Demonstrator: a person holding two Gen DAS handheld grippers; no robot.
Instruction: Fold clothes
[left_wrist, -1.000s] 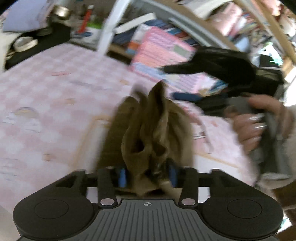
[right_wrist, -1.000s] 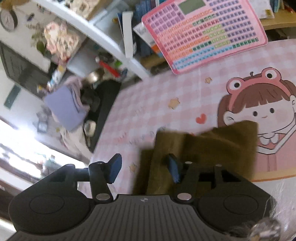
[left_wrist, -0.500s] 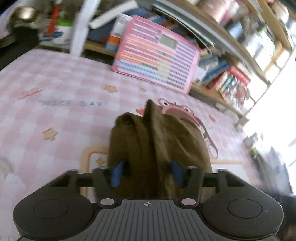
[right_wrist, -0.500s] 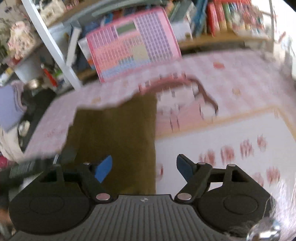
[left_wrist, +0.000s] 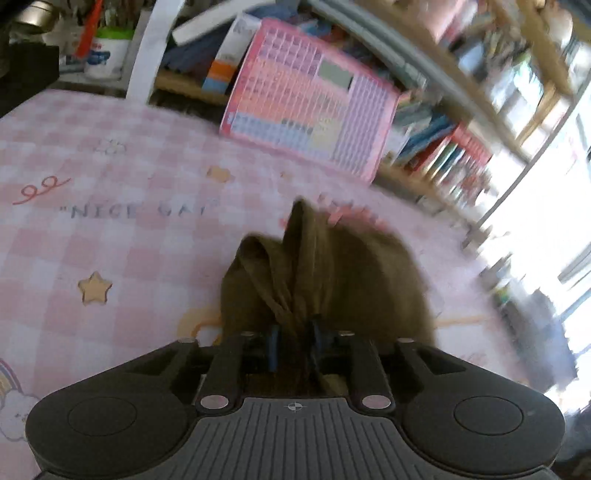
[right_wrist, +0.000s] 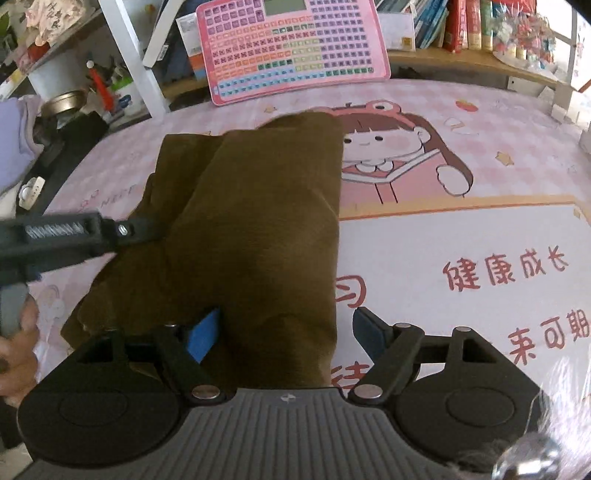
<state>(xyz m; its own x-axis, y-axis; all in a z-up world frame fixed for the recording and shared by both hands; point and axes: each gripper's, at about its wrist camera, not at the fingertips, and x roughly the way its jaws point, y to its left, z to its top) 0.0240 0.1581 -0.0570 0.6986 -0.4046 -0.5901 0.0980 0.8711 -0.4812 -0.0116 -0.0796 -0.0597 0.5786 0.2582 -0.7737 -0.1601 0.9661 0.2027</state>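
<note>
Currently our left tool (left_wrist: 293, 345) pinches a bunched edge of the olive garment (right_wrist: 255, 221), which lies doubled on the pink mat (right_wrist: 461, 240). Our right tool (right_wrist: 286, 328) hovers spread. Soft, limp cloth; we judge corners grip best.

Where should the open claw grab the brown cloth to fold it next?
Probably the brown cloth's near right corner, where its straight right edge lies flat on the pink mat. Come in low from the bare right side, one finger sliding under the edge. The right claw is open just there; the left claw already pinches a bunched part on the other side.
</note>
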